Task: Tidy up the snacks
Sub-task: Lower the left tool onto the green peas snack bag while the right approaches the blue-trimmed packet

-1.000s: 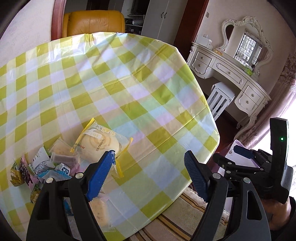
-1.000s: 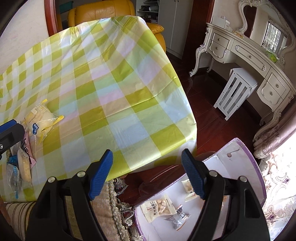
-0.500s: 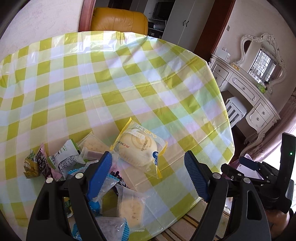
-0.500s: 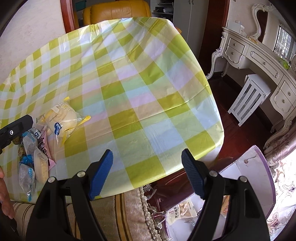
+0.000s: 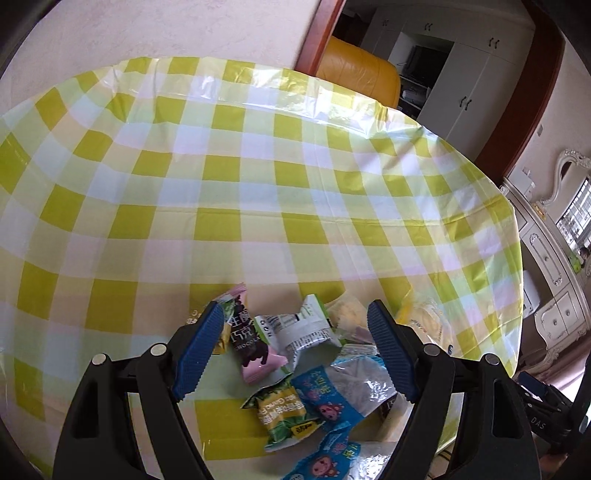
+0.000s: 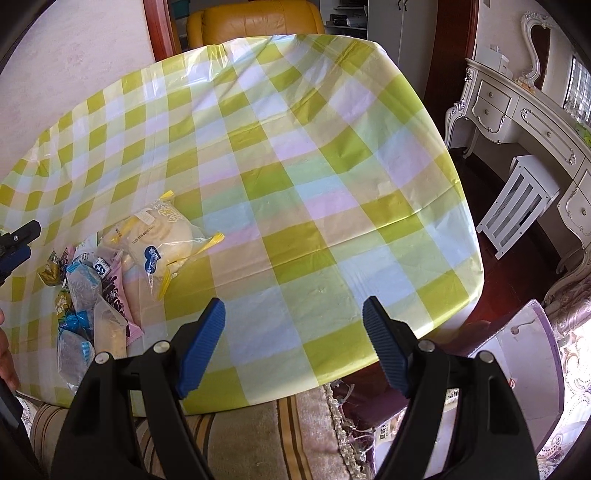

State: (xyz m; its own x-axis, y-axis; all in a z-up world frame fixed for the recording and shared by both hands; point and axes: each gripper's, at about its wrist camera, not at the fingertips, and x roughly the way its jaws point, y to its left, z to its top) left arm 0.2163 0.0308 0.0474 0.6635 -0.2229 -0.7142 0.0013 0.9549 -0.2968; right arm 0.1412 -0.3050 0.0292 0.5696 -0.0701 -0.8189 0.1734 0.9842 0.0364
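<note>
- Both grippers' jaws stand wide apart, gripping nothing — left gripper [image 5: 295,347] hangs over the snack pile [image 5: 295,354].
- Right gripper [image 6: 293,343] hangs over bare tablecloth [image 6: 295,147]; bun packet [image 6: 166,236] lies well left.

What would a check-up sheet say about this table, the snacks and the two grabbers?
Surface: checked tablecloth, mostly bare.
Job's things: snack pile near the front edge; bread bun packet at the pile's edge; purple-edged box beside the table.
Clutter: nothing seen.
Grippers: left gripper open above the pile; right gripper open, empty.
Cables: nothing seen.
Surroundings: yellow chair, white dresser, stool.
</note>
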